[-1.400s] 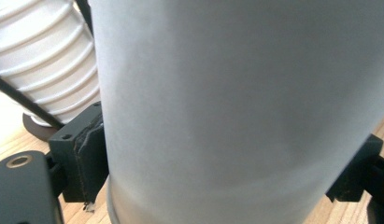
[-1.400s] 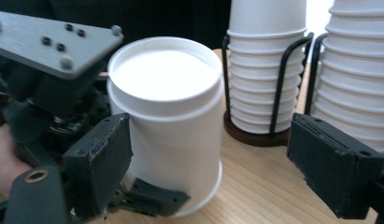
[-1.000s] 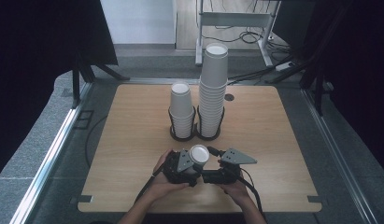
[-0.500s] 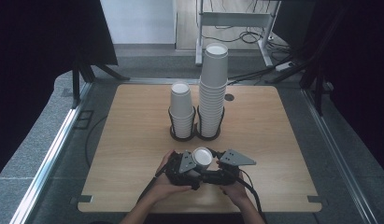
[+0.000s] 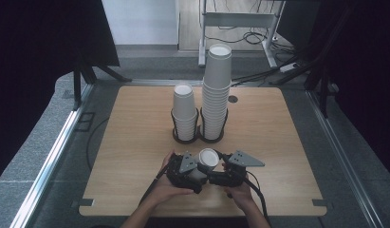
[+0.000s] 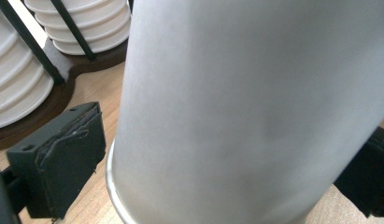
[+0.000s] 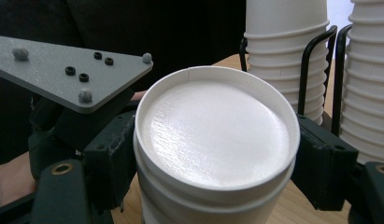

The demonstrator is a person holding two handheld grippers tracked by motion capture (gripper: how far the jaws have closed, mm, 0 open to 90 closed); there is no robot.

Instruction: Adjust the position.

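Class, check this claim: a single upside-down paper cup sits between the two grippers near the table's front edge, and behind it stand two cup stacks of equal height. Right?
Not quite. The stacks differ: the right stack is much taller than the left stack, as the high view shows. The rest holds: the cup is upside down between the grippers.

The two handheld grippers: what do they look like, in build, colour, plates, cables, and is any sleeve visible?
Both the left gripper and the right gripper are black, blocky units with thick, squared black jaw pads. Each carries a grey three-cornered plate on top, studded with small black holes and grey knobs. A black cable trails from the right one. The forearms show no sleeves.
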